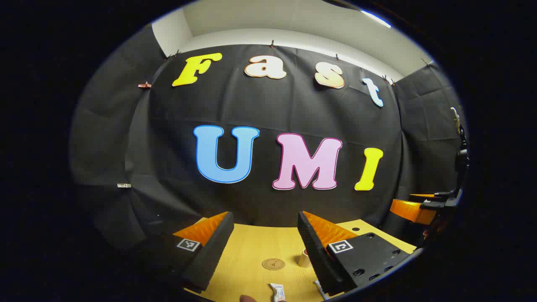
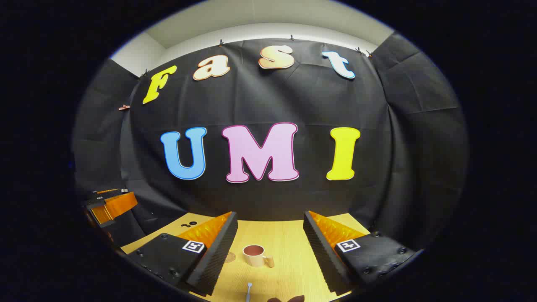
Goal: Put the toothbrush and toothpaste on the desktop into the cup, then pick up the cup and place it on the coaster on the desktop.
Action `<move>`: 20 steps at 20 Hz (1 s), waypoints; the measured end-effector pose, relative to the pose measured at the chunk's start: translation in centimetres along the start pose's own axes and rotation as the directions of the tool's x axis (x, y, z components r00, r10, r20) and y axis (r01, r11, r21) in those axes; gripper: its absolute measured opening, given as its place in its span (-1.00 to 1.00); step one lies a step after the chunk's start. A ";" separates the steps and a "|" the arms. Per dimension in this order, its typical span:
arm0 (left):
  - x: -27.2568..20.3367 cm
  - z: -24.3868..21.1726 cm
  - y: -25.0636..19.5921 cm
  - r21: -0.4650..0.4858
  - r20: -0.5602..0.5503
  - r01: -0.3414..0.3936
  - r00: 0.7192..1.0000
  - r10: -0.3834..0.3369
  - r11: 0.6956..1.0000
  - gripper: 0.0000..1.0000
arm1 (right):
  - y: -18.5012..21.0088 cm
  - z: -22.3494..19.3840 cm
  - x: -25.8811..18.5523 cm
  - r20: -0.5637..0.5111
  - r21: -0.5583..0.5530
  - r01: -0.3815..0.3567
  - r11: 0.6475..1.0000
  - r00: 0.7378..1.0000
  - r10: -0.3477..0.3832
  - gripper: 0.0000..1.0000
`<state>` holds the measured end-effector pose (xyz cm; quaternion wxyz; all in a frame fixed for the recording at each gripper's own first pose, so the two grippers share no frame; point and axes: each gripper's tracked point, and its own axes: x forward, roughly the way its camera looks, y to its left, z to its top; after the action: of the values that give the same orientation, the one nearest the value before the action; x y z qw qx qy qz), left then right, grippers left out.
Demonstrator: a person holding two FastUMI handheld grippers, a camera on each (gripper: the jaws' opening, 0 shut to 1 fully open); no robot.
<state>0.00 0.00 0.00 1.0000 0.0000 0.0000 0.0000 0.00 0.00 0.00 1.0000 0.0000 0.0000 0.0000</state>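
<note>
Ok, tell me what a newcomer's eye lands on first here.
In the right gripper view, the cup stands on the wooden desktop between the right gripper's spread fingers. In the left gripper view, the round coaster lies ahead, with the toothpaste nearer the bottom edge.

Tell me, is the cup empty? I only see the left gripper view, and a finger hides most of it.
Observer: In the right gripper view the cup stands upright in the open and looks empty.
Operator: Does it have a handle?
Observer: Yes, the handle sticks out to that view's right.
Operator: Is it on the coaster?
Observer: No. There the coaster lies flat beside the cup, on the side away from the handle.
</note>
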 end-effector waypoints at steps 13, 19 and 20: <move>-0.1 -2.7 -2.5 -0.023 -0.082 0.038 0.996 -0.039 0.999 0.91 | -0.3 -1.3 -0.7 -0.023 -0.016 -0.012 1.000 1.000 0.011 0.95; 0.2 -7.3 -4.6 -0.022 -0.203 0.065 0.977 -0.068 0.998 0.90 | -0.8 -2.6 -0.7 -0.050 -0.016 -0.014 1.000 0.999 0.013 0.95; 0.3 -8.8 -5.1 -0.020 -0.245 0.070 0.967 -0.073 0.997 0.90 | -0.9 -3.1 -0.7 -0.059 -0.017 -0.016 1.000 0.998 0.015 0.95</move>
<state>0.29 -5.11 -8.76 0.9917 -0.0058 0.1236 -0.0360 -0.72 -0.89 -3.07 0.9995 -0.0089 0.0294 0.0077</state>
